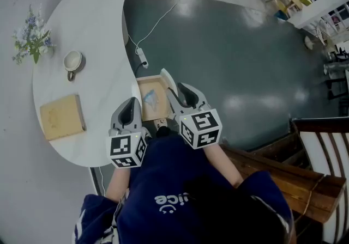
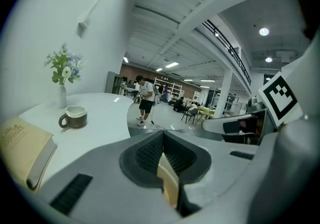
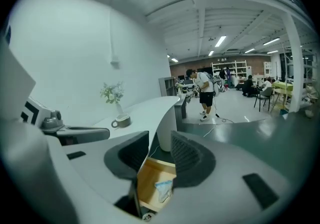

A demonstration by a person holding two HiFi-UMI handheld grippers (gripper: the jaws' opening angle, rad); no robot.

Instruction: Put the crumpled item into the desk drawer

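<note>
The desk drawer (image 1: 143, 81) stands pulled out from the white desk's (image 1: 92, 25) right edge, its wooden inside showing. A crumpled pale blue and white item (image 1: 151, 97) lies on the drawer's bottom, and it shows again in the right gripper view (image 3: 164, 189). My right gripper (image 1: 182, 96) hovers over the drawer's right side, open, with nothing between its fingers (image 3: 182, 154). My left gripper (image 1: 130, 108) is over the desk edge just left of the drawer, its pads meeting at the tip (image 2: 162, 137), empty.
On the desk are a cup (image 1: 72, 61), a vase of flowers (image 1: 31, 38) and a tan book (image 1: 61, 116). A power strip with a white cable (image 1: 143, 59) lies on the grey floor. Wooden furniture (image 1: 305, 175) stands at the right. A person (image 2: 145, 100) walks far off.
</note>
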